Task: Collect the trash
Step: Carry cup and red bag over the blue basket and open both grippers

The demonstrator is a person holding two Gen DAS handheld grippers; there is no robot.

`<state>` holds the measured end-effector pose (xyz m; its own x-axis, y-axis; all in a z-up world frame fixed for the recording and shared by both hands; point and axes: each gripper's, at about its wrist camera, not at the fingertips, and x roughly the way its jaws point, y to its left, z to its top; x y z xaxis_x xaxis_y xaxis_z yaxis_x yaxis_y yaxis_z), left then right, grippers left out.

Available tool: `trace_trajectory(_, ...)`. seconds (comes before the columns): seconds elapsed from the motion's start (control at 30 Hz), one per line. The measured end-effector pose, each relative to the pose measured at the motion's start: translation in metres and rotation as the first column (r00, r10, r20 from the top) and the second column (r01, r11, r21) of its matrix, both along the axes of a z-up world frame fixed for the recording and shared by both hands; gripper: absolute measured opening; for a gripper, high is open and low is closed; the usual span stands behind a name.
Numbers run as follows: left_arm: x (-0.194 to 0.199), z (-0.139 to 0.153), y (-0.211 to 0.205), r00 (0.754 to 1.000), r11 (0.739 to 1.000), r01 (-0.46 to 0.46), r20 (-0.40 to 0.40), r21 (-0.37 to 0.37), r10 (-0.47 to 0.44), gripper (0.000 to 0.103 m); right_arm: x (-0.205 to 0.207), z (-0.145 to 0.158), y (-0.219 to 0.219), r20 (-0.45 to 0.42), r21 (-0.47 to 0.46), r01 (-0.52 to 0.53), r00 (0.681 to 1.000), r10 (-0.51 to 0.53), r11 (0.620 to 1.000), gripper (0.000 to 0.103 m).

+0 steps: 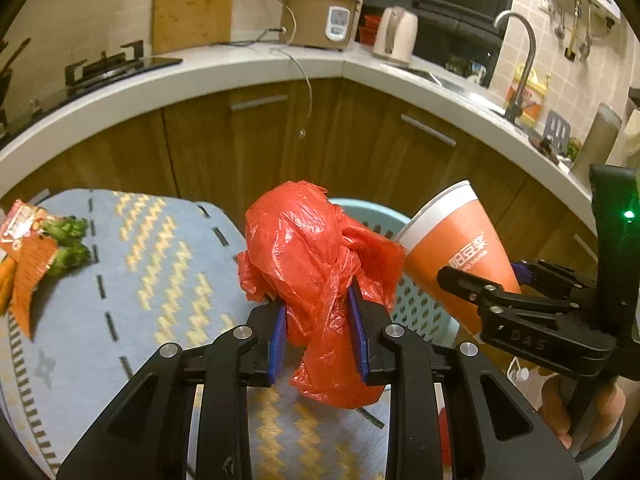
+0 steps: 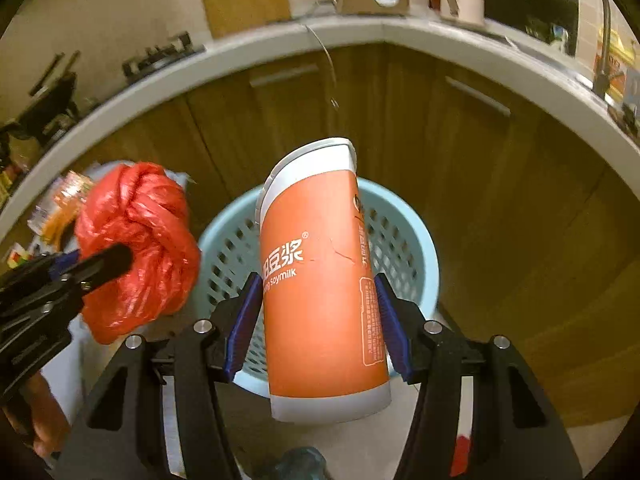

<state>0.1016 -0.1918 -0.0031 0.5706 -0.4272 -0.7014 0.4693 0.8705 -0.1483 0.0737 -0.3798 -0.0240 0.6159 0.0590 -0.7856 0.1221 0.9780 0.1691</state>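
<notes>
My left gripper (image 1: 318, 328) is shut on a crumpled red plastic bag (image 1: 316, 256), held above the edge of a round table. The same red bag (image 2: 136, 240) shows at the left of the right wrist view, beside the basket. My right gripper (image 2: 316, 320) is shut on an orange and white soymilk paper cup (image 2: 320, 280), which hangs tilted over the light blue lattice waste basket (image 2: 404, 240). In the left wrist view the cup (image 1: 452, 248) and the right gripper (image 1: 472, 292) sit at the right, with the basket's rim (image 1: 368, 216) behind the bag.
A blue patterned tablecloth (image 1: 160, 280) covers the table; a torn orange wrapper with green vegetable scraps (image 1: 44, 248) lies at its left. Wooden cabinets (image 1: 280, 140) under a white counter curve behind the basket. A rice cooker (image 1: 316, 16), kettle (image 1: 396, 32) and tap (image 1: 520, 60) stand on the counter.
</notes>
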Motion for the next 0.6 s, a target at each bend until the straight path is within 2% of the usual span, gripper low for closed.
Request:
trace_trajectory(0.2,0.001,-0.014,-0.010,0.999,1.000,0.020,-0.032,0.022,-0.019,0.027,0.005,-0.022,-0.005,-0.073,0.008,0.016,0.997,-0.015,1.000,0.053)
trace_trajectory(0.47,0.001,-0.022,-0.016,0.998,0.999,0.040,-0.052,0.033,-0.038,0.034,0.004,-0.034,-0.010,-0.111,0.007,0.043,0.993,-0.042,0.999,0.054)
trace_trajectory(0.6,0.001,-0.023,-0.015,0.998,0.999,0.037,-0.056,0.019,-0.036,0.048,0.005,-0.035,-0.012,-0.117,0.015,0.052,0.992,-0.050,0.999,0.058)
